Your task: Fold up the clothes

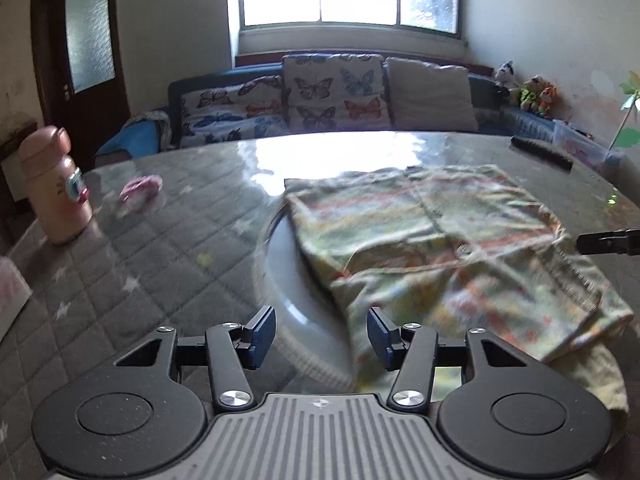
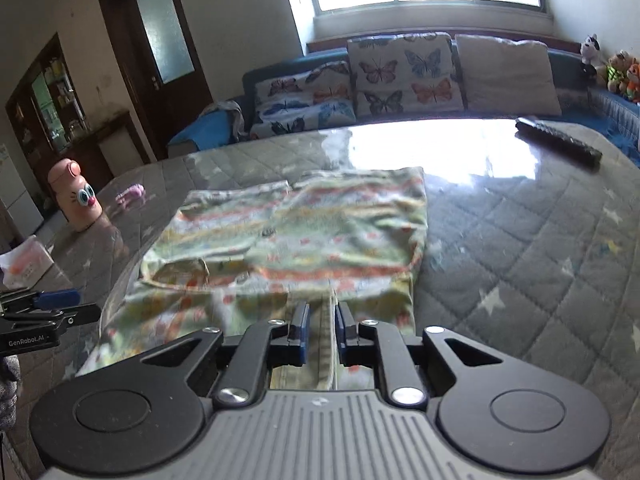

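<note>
Left tongs (image 1: 322,338) hang spread wide at the near edge of the patterned garment (image 1: 440,236), which lies on the glass-topped table (image 1: 160,240); this view alone catches its hem drooping off the table. Right tongs (image 2: 322,334) pinch a fold of the garment (image 2: 304,224), with the pink bottle (image 2: 76,196) left of it.

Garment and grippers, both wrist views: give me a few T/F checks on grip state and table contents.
1. The right gripper is closed on a fold of the patterned garment. True.
2. The left gripper is clamped on the garment. False: its jaws stand wide apart, holding nothing.
3. A black remote lies on the table beyond the garment. True.
4. The pink bottle lies on its side. False: it stands upright.
5. The garment hangs off the sofa. False: it lies on the glass-topped table.
</note>
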{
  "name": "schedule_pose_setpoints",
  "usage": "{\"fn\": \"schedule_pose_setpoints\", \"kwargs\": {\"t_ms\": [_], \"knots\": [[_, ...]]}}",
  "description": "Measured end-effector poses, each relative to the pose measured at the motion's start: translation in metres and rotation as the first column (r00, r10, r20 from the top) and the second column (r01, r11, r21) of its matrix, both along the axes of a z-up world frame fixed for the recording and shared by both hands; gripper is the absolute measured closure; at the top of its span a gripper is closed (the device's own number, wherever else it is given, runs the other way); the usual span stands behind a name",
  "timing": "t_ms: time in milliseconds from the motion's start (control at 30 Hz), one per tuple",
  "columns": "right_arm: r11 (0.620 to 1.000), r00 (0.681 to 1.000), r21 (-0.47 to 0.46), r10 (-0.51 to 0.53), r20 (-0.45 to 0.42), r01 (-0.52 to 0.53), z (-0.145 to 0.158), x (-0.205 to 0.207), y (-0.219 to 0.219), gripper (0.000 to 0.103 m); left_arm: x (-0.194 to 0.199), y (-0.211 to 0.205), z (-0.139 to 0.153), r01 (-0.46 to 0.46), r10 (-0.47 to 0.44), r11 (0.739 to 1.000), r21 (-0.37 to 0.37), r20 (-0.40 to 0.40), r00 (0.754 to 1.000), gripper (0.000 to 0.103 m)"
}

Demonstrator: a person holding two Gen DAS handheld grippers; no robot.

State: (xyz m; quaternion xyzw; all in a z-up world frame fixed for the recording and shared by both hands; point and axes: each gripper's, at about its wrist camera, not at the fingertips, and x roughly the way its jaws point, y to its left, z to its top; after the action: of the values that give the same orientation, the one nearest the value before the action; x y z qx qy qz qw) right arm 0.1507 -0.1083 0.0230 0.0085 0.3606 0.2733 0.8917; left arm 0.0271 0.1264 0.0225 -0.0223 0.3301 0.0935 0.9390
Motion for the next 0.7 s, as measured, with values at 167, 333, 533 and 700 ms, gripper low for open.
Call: {"fn": "schedule_pose_setpoints", "kwargs": {"t_ms": [167, 333, 533, 700], "knots": [[0.998, 0.998, -0.002, 0.058, 0.017, -0.058, -0.008, 0.007, 0.018, 0.089, 0.029, -0.014, -0.001, 0.069, -0.068, 0.997, -0.019, 0.011, 0.998, 0.055], [0.996, 0.996, -0.013, 0.09, 0.024, -0.09, -0.016, 0.011, 0.031, 0.089, 0.053, -0.021, -0.012, 0.105, -0.105, 0.994, -0.041, -0.009, 0.994, 0.068], [0.994, 0.994, -0.036, 0.107, 0.007, -0.106, -0.03, 0.019, 0.04, 0.089, 0.061, -0.021, -0.027, 0.101, -0.102, 0.995, -0.027, -0.037, 0.994, 0.073], [0.992, 0.993, -0.036, 0.119, 0.019, -0.118, -0.024, 0.008, 0.029, 0.089, 0.056, -0.02, -0.022, 0.1, -0.1, 0.995, -0.018, -0.027, 0.995, 0.073]]}}
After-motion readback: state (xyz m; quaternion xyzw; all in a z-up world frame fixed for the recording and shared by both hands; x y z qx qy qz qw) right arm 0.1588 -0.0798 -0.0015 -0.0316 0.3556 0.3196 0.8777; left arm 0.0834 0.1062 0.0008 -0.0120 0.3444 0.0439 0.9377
